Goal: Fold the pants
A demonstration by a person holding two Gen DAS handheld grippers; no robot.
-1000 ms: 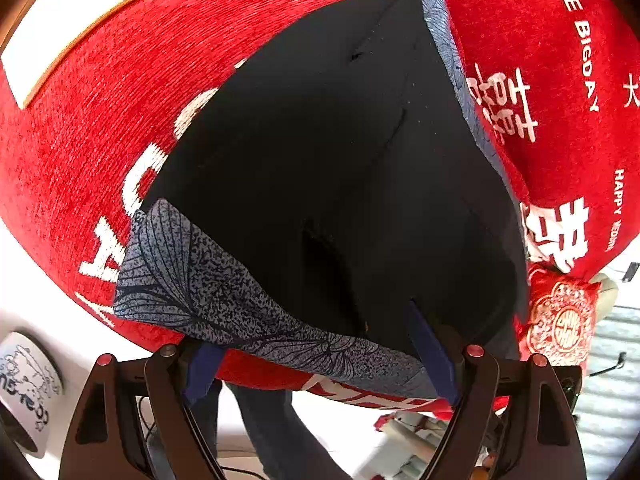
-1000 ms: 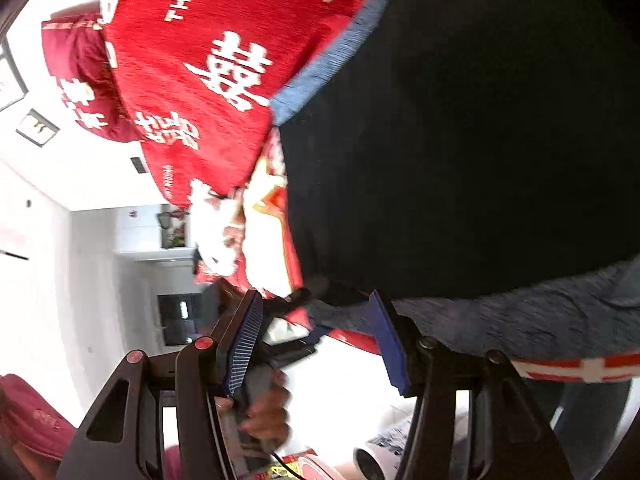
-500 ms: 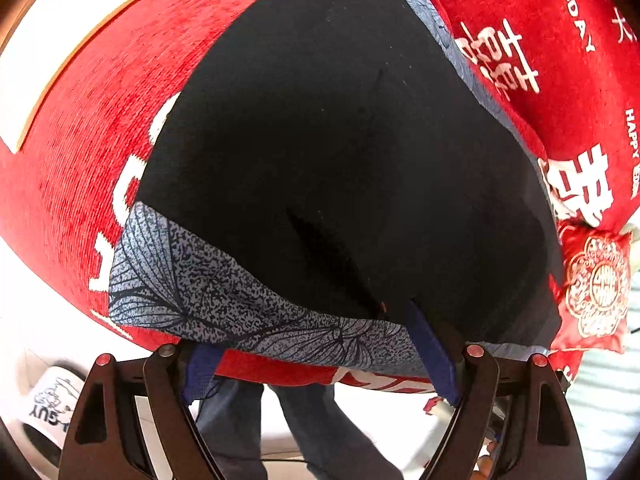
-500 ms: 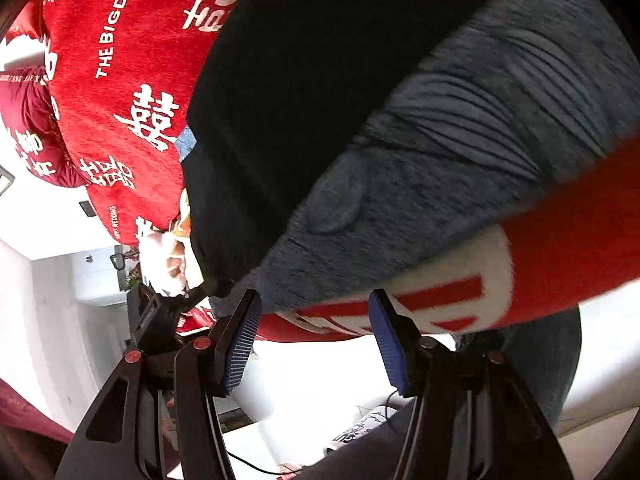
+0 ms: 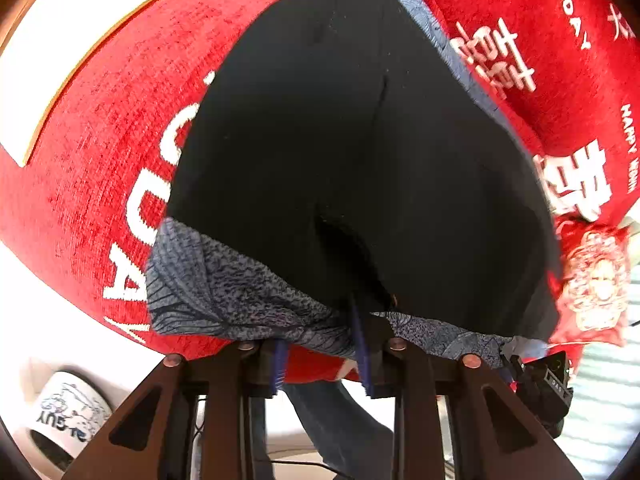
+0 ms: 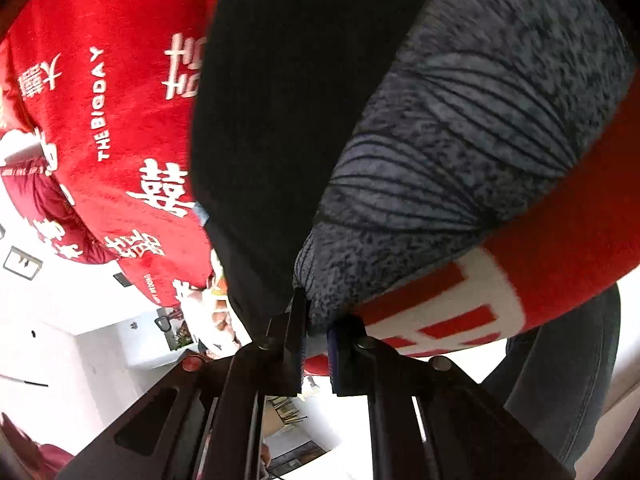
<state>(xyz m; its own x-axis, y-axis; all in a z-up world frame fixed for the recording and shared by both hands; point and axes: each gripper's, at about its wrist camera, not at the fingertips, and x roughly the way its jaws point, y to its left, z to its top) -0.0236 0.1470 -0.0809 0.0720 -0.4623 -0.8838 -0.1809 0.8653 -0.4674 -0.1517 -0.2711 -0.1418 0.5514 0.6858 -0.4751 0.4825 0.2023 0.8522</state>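
pants (image 5: 360, 152): black, grey leaf-print band, flat on red blanket (image 5: 100, 128)
left tool (image 5: 320, 344): just closed, clamped on band edge
right tool (image 6: 316, 336): just closed, clamped on band corner

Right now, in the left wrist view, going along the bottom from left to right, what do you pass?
White mug → left gripper, shut on the pants at their grey patterned band → black device → pale striped surface.
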